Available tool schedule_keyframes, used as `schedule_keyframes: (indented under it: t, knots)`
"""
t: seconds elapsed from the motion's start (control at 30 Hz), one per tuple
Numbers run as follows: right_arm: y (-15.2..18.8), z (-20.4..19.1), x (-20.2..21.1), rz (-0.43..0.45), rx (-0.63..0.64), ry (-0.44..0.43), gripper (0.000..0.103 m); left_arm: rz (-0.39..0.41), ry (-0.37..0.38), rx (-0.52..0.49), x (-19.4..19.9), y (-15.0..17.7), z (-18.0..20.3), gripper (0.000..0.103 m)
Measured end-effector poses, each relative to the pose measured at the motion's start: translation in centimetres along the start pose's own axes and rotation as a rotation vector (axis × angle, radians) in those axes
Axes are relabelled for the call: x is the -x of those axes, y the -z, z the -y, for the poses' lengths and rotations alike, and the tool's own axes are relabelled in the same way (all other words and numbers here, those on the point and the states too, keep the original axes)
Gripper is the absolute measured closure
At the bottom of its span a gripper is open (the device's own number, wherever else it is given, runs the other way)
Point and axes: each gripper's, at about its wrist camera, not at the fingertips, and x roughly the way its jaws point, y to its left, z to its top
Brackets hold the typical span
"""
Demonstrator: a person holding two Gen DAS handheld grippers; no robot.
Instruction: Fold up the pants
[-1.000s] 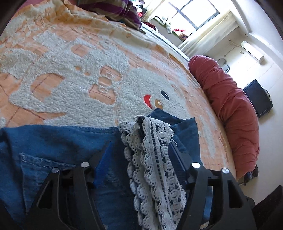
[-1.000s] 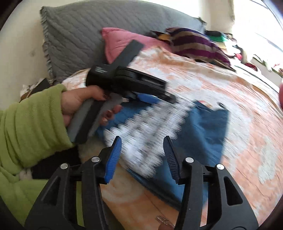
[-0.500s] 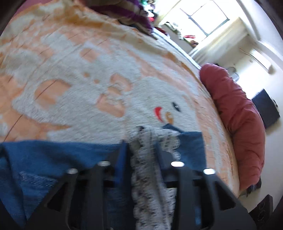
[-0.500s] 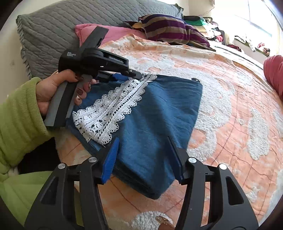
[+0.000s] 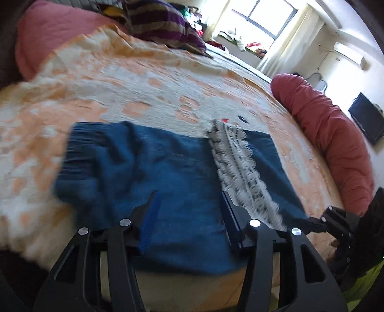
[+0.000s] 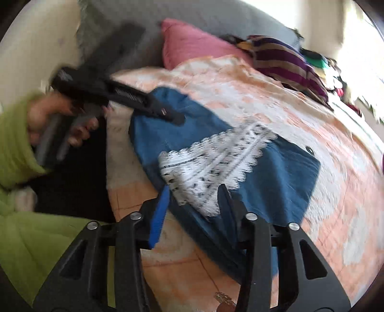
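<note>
The blue denim pants (image 5: 153, 177) lie folded on the orange and white bedspread (image 5: 120, 79), with a white lace trim (image 5: 242, 168) lying across the top. My left gripper (image 5: 189, 206) is open and empty just above the near part of the denim. In the right wrist view the pants (image 6: 283, 172) and lace (image 6: 216, 163) lie ahead. My right gripper (image 6: 192, 192) is open and empty over the near edge of the lace. The left gripper also shows there (image 6: 175, 117), held over the far end of the pants.
A pink pillow (image 5: 43, 31) and a striped purple cushion (image 5: 163, 24) lie at the head of the bed. A long red bolster (image 5: 331, 134) runs along the right edge. A grey quilted headboard cushion (image 6: 216, 14) stands behind. The person's green sleeve (image 6: 14, 148) is at left.
My left gripper has let go of the lace trim, opened and pulled back; the lace now lies flat on the denim. My right gripper has moved closer over the lace edge.
</note>
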Motion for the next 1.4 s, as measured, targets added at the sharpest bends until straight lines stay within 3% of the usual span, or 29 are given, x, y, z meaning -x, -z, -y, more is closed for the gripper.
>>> schedule_keyframes:
  t: [0.07,0.1,0.13,0.27,0.37,0.43,0.53,0.6,0.67,0.73,0.9,1.03,1.13,1.2,1.23,1.3,1.4]
  knots:
    - [-0.3,-0.2,-1.1,-0.016,0.009,0.013,0.073,0.022,-0.02,-0.019,1.2,0.3,0.0,0.053]
    - [-0.4,-0.3,-1.4,-0.029,0.004,0.009,0.08,0.029,-0.035,-0.04,1.6,0.3,0.2,0.052]
    - [-0.6,-0.2,-1.7,-0.039,-0.01,-0.005,0.099,0.033,-0.044,-0.052,1.8,0.3,0.4,0.052]
    - [-2.1,0.7,-0.9,0.004,-0.115,-0.098,0.099,0.022,-0.05,-0.062,1.8,0.7,0.2,0.051]
    - [-3.2,-0.2,-1.5,0.009,-0.102,-0.118,0.099,0.011,-0.044,-0.045,1.5,0.9,-0.2,0.051]
    - [-3.1,-1.3,-3.1,-0.037,-0.069,-0.109,0.099,0.01,-0.039,-0.038,1.7,0.9,-0.4,0.051]
    - [-2.4,-1.4,-4.2,-0.061,-0.08,-0.12,0.095,0.015,-0.033,-0.037,1.8,0.9,-0.1,0.046]
    - [-2.1,-0.9,-3.1,-0.032,-0.11,-0.141,0.092,0.012,-0.019,-0.045,1.7,0.9,0.5,0.045]
    - [-1.5,0.1,-1.1,0.011,-0.141,-0.145,0.083,0.0,0.013,-0.049,1.5,1.1,1.2,0.045]
    - [-0.5,1.6,1.0,0.043,-0.177,-0.099,0.075,-0.016,0.046,-0.056,1.1,1.4,2.1,0.045]
    - [2.8,5.8,3.5,0.042,-0.303,0.038,0.073,-0.093,0.145,-0.049,-0.8,2.3,4.1,0.045]
    - [4.3,7.1,3.1,0.028,-0.341,0.051,0.072,-0.15,0.155,-0.017,-2.9,3.1,4.7,0.045]
    - [4.5,6.4,2.2,0.017,-0.317,0.031,0.07,-0.152,0.148,0.025,-4.0,3.2,4.7,0.051]
    - [4.5,6.1,1.2,-0.011,-0.3,0.036,0.067,-0.153,0.154,0.047,-4.3,3.3,4.8,0.072]
    - [4.8,6.0,0.9,-0.027,-0.293,0.039,0.067,-0.155,0.152,0.046,-4.4,3.4,4.9,0.072]
    - [5.3,5.9,0.5,-0.05,-0.292,0.039,0.066,-0.154,0.151,0.034,-4.1,3.5,5.0,0.082]
    - [5.9,6.2,1.1,-0.058,-0.297,0.038,0.065,-0.165,0.155,-0.006,-3.0,4.1,5.7,0.083]
